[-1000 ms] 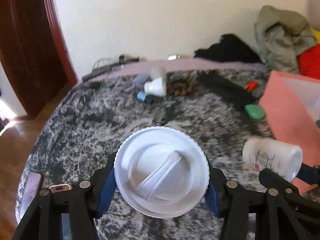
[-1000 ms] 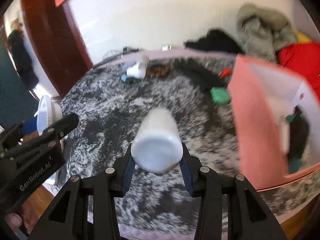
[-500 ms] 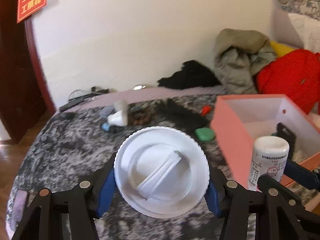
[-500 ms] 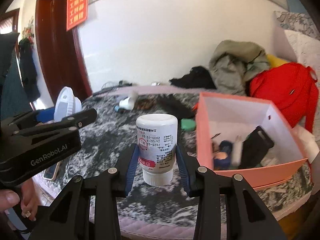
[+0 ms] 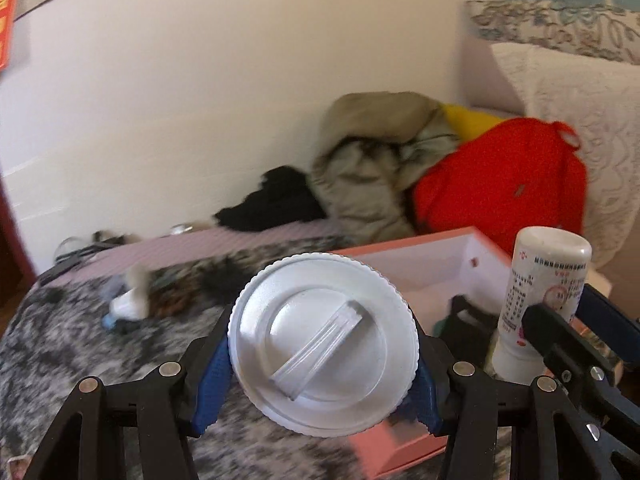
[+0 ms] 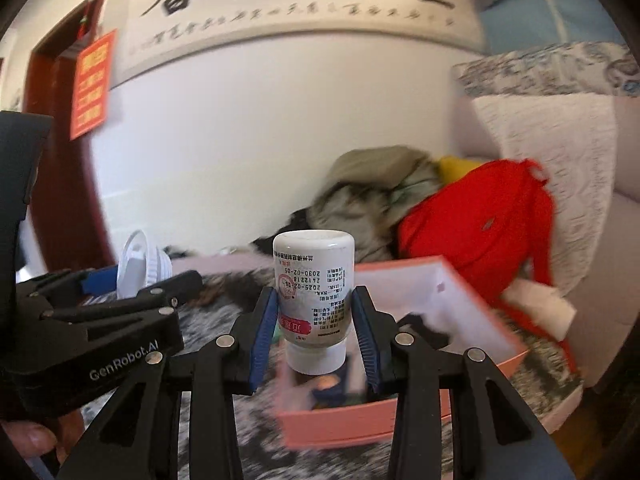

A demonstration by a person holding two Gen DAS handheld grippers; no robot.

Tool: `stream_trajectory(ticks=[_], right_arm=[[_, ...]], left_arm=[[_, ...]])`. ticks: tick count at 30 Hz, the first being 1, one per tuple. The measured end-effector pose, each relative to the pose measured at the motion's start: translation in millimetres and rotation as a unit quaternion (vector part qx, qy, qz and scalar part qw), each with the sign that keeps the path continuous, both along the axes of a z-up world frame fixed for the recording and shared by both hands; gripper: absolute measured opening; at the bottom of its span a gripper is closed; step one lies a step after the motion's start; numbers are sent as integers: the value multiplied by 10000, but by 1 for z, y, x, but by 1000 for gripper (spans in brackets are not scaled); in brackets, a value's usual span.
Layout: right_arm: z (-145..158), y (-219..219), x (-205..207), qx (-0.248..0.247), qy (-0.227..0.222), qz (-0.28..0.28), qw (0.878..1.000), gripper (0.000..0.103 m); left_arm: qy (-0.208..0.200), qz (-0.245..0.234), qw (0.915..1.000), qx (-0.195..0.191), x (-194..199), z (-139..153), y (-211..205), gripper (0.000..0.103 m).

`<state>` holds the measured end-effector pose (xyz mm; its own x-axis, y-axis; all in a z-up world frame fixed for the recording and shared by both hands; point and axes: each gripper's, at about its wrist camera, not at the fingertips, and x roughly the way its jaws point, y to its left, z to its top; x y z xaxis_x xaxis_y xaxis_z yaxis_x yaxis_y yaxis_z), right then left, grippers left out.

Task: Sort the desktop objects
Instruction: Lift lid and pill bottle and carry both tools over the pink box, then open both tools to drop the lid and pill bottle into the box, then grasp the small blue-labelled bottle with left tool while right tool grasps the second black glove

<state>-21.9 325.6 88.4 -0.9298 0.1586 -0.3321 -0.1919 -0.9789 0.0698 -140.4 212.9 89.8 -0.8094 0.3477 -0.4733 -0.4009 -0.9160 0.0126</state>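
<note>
Two claws are up in the air over the pink box [image 6: 340,426]. The left claw [image 5: 323,354] pinches a white lid [image 5: 323,344] by its ribbed edge. The right claw [image 6: 314,338] pinches a white bottle [image 6: 314,284], cap downward, above the box.

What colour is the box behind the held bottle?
Pink outside, white inside; the box shows best in the right wrist view, behind the bottle.
</note>
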Motion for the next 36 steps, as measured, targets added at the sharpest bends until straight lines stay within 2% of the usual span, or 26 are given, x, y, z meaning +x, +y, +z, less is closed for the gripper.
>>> stream_trajectory(ticks=[5, 8, 10, 11, 13, 14, 15, 19, 23, 28, 32, 34, 36], right_arm=[[16, 39, -1, 102, 239, -559, 9981, 39], [19, 69, -16, 25, 232, -811, 9964, 39], [13, 88, -42, 6, -50, -869, 9962, 39], [5, 97, -59, -69, -362, -875, 9955, 39], [-13, 119, -85, -393, -893, -1047, 9897, 48], [-15, 123, -84, -454, -873, -1153, 9884, 60], [-17, 127, -82, -514, -853, -1259, 9870, 68], [-6, 125, -69, -595, -394, -1348, 9883, 76], [-5, 102, -73, -643, -324, -1132, 9910, 80], [-19, 45, -105, -557, -663, -517, 9949, 81], [-39, -26, -142, -213, -883, 179, 9957, 86], [-56, -65, -165, -46, -1151, 642, 9913, 86], [-75, -98, -187, 29, -1342, 1036, 9855, 87]], left_arm=[[282, -326, 9987, 260, -10, 27, 35, 63], [415, -485, 9974, 328, -28, 29, 58, 64], [110, -494, 9979, 399, -55, 14, 72, 70], [-197, -472, 9978, 427, -71, 3, 78, 80], [-891, -361, 9942, 476, -100, -20, 80, 81], [-1054, -292, 9929, 472, -108, -28, 76, 81], [-1084, -214, 9929, 445, -111, -32, 70, 81], [-1033, 175, 9940, 326, -117, -38, 42, 81], [-934, 461, 9944, 168, -117, -38, 7, 83], [-813, 994, 9915, -195, -122, -54, -57, 89], [-970, 1751, 9788, -424, -146, -89, -125, 89], [-1191, 2112, 9690, -477, -165, -111, -161, 89], [-1326, 2321, 9626, -445, -183, -133, -195, 89]])
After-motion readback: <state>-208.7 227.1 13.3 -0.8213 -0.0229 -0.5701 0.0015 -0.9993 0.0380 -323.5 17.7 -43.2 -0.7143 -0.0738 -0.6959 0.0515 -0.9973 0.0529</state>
